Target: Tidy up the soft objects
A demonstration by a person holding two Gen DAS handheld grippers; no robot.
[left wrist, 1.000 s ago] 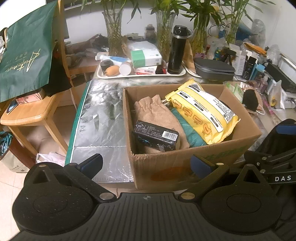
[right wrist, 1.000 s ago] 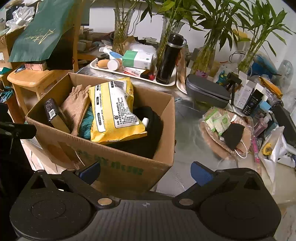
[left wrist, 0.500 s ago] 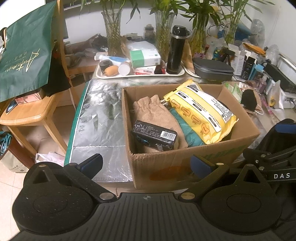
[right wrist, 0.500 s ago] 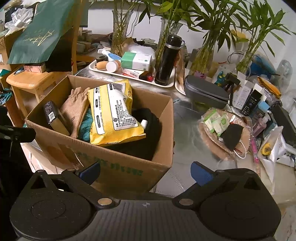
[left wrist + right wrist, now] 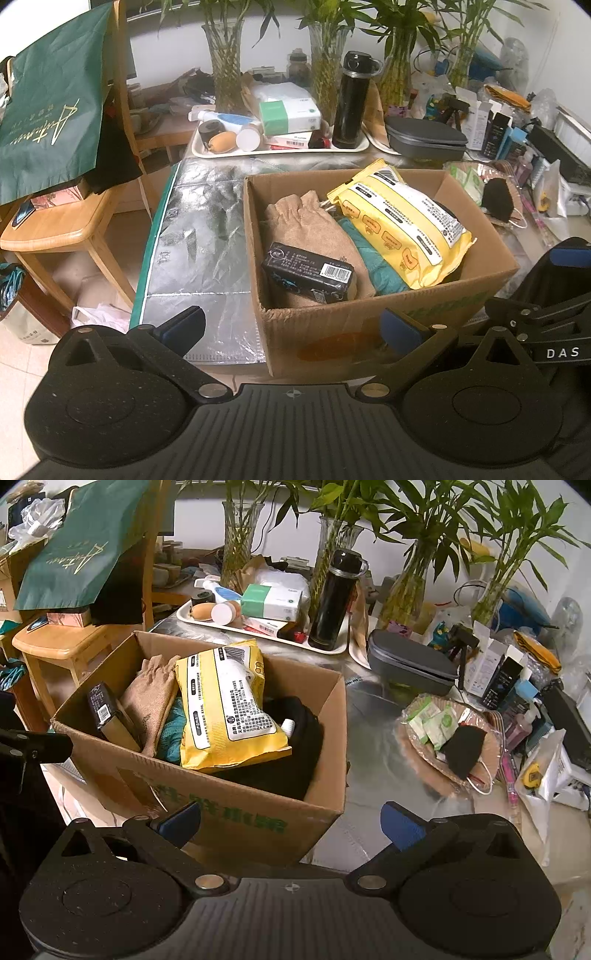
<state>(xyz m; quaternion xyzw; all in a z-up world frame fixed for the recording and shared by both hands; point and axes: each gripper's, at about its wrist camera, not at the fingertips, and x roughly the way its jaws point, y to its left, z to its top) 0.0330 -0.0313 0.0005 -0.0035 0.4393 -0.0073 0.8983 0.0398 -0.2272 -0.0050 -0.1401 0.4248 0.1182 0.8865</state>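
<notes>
Yellow pack (image 5: 229, 705) hides most of the black cloth (image 5: 291, 753).

A white tray (image 5: 207, 152) is sitting at the back of the counter (image 5: 207, 236), carrying a black flask (image 5: 351, 103) standing upright and a green-and-white tissue box (image 5: 288, 116). Glass vases (image 5: 240, 535) of bamboo are standing behind it. A grey case (image 5: 410, 666) is lying right of the tray. A green bag (image 5: 51, 99) is hanging over a wooden chair (image 5: 59, 225).
</notes>
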